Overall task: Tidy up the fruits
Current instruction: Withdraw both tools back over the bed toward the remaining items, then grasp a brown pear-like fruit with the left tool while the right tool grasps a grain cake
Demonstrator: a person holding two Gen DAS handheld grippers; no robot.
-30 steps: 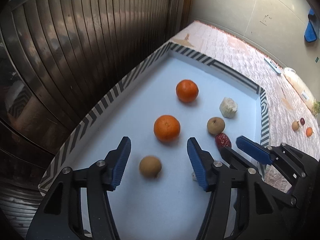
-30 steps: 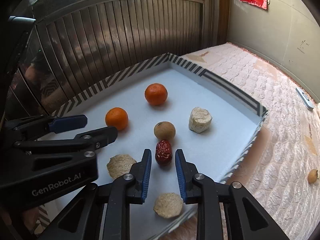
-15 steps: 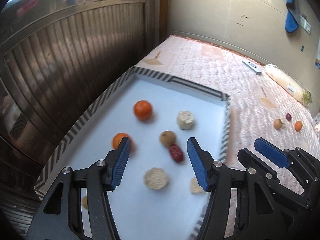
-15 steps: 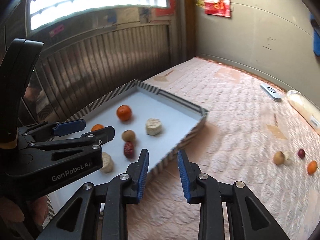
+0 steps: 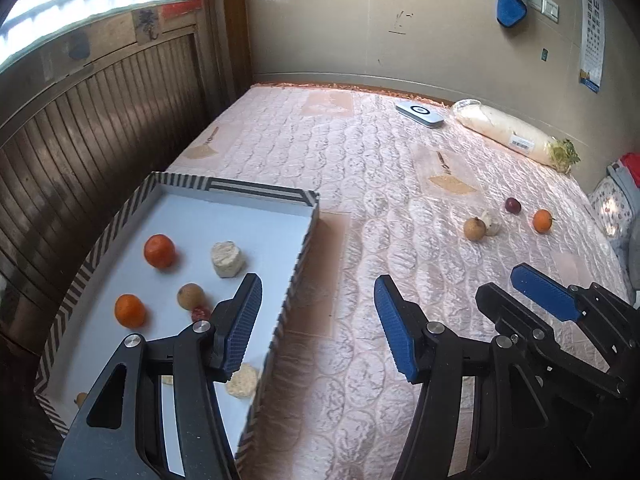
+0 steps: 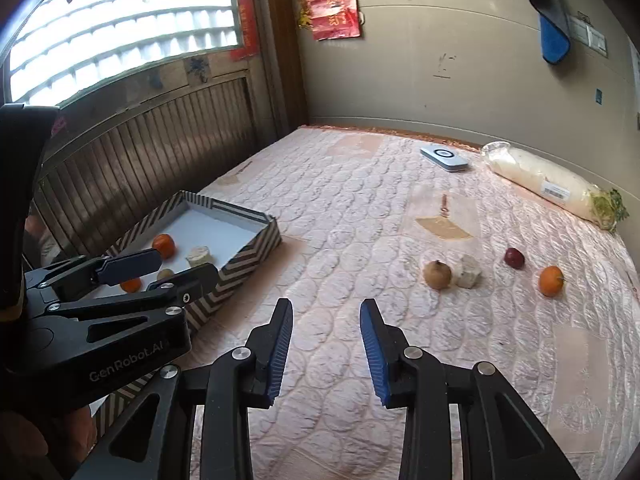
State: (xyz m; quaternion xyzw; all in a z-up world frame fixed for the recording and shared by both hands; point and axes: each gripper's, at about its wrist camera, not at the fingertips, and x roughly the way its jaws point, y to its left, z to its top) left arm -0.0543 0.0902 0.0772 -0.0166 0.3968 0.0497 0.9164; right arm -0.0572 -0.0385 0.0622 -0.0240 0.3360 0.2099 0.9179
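Right wrist view: right gripper empty, its jaws just widened, bare quilt ahead. Striped tray at nine o'clock holds oranges; loose fruits at two o'clock. Left gripper part-open, empty, marked "GenRobot.AI".

A home bedroom: quilted mattress, wood-panelled wall, red wall hanging.

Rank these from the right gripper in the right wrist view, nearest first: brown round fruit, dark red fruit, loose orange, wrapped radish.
From the right gripper, open with nothing between its fingers:
1. Brown round fruit, ahead, slightly right, on the quilt.
2. Dark red fruit, farther right; and loose orange, rightmost. Too close to call.
3. Wrapped radish, far right by the wall.
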